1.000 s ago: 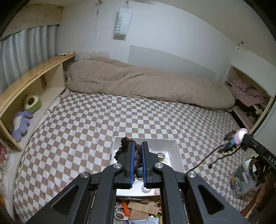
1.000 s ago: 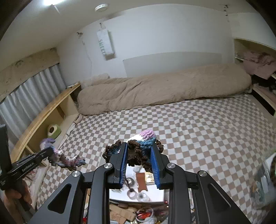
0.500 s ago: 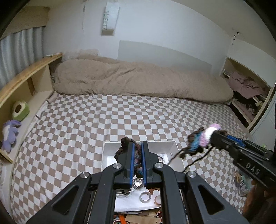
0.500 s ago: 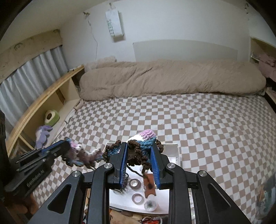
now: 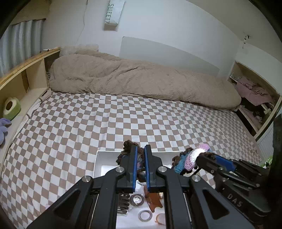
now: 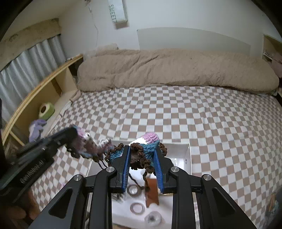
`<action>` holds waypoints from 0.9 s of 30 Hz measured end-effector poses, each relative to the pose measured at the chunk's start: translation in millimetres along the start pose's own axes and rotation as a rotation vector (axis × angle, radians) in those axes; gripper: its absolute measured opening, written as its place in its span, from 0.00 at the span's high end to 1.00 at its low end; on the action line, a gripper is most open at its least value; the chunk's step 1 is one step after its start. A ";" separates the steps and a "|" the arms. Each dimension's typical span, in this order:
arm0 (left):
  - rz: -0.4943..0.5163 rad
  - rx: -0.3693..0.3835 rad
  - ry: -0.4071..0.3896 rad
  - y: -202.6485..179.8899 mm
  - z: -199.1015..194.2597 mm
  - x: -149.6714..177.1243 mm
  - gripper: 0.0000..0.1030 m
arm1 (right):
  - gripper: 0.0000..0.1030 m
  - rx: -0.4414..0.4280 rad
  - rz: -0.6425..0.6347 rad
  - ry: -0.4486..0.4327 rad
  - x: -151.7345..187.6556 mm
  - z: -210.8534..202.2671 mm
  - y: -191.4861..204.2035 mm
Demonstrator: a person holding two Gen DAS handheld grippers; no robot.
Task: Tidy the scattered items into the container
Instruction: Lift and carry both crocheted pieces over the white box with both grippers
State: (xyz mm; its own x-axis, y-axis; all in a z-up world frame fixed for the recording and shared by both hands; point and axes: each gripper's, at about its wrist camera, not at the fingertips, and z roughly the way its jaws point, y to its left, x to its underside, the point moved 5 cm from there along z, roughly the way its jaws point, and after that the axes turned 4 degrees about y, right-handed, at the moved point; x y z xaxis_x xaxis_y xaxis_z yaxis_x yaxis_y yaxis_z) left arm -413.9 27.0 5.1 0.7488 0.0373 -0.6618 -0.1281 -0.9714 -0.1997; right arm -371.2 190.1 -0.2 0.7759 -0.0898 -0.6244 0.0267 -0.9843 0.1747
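The white rectangular container [image 5: 98, 158] is sitting on the brown-and-white checkered bed [image 5: 105, 123], directly below both grippers. A long beige fleece blanket [image 5: 137, 79] is lying rolled along the far edge of the bed, against the wall. One white hanging sign [image 5: 112, 14] on that wall is reading "SWEET". A wooden shelf [image 6: 44, 91] is running along the left side of the bed, holding one green round plush [image 6: 46, 110] and one purple plush toy [image 6: 36, 129].

The left gripper [image 5: 140, 163] is clamping one brown-edged crochet piece [image 5: 128, 146] tightly between its blue-lined fingers [image 5: 134, 167], above the container. In the right wrist view its side is showing blurred lettering that cannot be read. The right gripper [image 6: 141, 167] is gripping a second crochet piece of pink, white, blue and brown yarn [image 6: 148, 141], with brown strands dangling into the container. The letters "DAS" are showing on the right gripper's body in the left wrist view.

Inside the container, three metal rings [image 5: 145, 215] are lying near one flat brown leather tag [image 5: 155, 200] and one black coiled spring [image 5: 123, 202]. One hex nut [image 6: 152, 218] is resting near the front edge.
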 end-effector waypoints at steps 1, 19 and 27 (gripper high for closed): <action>-0.007 0.013 0.005 1.6 5.3 -1.3 0.92 | 0.74 0.010 -0.004 -0.007 -2.2 1.5 -1.1; 0.001 -0.046 -0.074 30.3 22.6 -48.3 0.92 | 0.74 -0.063 -0.023 -0.027 -33.0 31.7 11.0; 0.014 -0.031 -0.022 30.2 46.2 -32.9 0.92 | 0.74 -0.064 -0.042 0.019 -24.3 52.9 24.1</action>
State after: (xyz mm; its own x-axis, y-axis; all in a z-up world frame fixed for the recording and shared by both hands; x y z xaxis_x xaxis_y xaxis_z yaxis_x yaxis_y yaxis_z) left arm -472.5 7.2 -12.5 0.7325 0.0280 -0.6802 -0.1181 -0.9788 -0.1675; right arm -422.8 160.4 -21.0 0.7853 -0.0454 -0.6175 0.0989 -0.9753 0.1974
